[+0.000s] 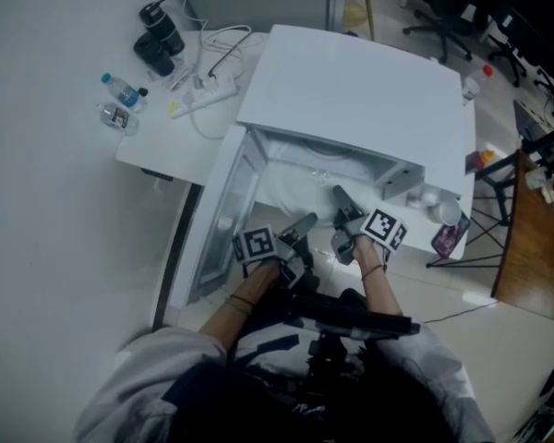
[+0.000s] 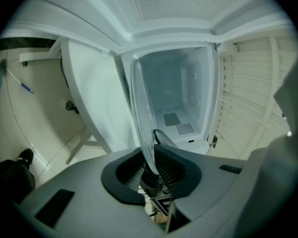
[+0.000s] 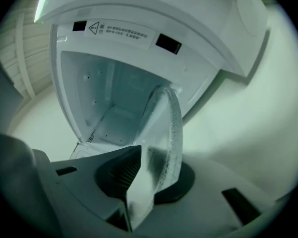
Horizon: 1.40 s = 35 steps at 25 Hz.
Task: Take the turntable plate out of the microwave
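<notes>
At the microwave's (image 1: 351, 90) opening, left gripper (image 2: 150, 157) and right gripper (image 3: 151, 170) clamp the plate (image 3: 164, 128)

A white table (image 1: 162, 150) bears it all; the open microwave (image 1: 351, 100) stands on it straight ahead of the left gripper (image 1: 305, 224) and the right gripper (image 1: 342, 201); well off to the left gripper's left, and further out, lie a white power strip (image 1: 208, 90) with its cables, a black flask (image 1: 162, 28), a blue-capped clear bottle (image 1: 122, 89) and a second clear bottle (image 1: 117, 116) just beside it; off the right gripper's right side stands something small and clear (image 1: 446, 212), too blurred to name.
</notes>
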### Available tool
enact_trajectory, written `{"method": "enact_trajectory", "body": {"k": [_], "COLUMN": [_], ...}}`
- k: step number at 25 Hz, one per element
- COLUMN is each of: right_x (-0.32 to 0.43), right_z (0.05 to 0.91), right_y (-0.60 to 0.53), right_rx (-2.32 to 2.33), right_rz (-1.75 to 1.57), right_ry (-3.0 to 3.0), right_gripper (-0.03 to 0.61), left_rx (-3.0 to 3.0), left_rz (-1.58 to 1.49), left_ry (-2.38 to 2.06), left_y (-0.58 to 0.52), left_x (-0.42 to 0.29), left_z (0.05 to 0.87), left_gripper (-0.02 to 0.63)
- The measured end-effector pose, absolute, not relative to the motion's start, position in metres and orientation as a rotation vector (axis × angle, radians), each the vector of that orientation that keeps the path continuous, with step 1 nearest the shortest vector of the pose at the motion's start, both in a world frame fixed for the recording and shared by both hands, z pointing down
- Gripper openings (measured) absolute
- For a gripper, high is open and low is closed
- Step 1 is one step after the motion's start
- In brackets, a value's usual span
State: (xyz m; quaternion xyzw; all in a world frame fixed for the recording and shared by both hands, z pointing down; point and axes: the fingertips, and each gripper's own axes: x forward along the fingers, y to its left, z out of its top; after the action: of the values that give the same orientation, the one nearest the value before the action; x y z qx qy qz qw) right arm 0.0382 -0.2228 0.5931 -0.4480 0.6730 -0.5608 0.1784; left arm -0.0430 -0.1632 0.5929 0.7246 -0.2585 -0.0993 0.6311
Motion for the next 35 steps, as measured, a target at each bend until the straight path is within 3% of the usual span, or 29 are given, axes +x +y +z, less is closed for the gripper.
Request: {"method": "enact_trajectory", "body": {"k": [13,15,24,35], "right_x": [0.041,0.04,0.037,0.028], "right_z": [0.6,0.599,0.587,0.567], "right_y": [-0.211,-0.209,-0.197,-0.156], "right_rx": [-1.244,-1.247,-1.238,-1.187], "right_rz": [-1.603,-1.612,-1.584,-1.584], "right_ry": [1.902,1.898,1.983,2.093], "right_gripper": [0.058,0.061,0.069,0.071], "left_rx": [1.646,1.636,1.721,1.658], "left_rz": [-0.512,-0.568,-0.463,-0.603], "left_ry": [-0.699,-0.644,-0.71,-0.676], "left_y": [-0.241,-0.248,-0.237,-0.19], "left_x": [-0.062,-0.056,-0.06,-0.065], "left_z": [0.594,0.589,0.582,0.544], "left_gripper": [0.059,0.037,0.026,0.025]}}
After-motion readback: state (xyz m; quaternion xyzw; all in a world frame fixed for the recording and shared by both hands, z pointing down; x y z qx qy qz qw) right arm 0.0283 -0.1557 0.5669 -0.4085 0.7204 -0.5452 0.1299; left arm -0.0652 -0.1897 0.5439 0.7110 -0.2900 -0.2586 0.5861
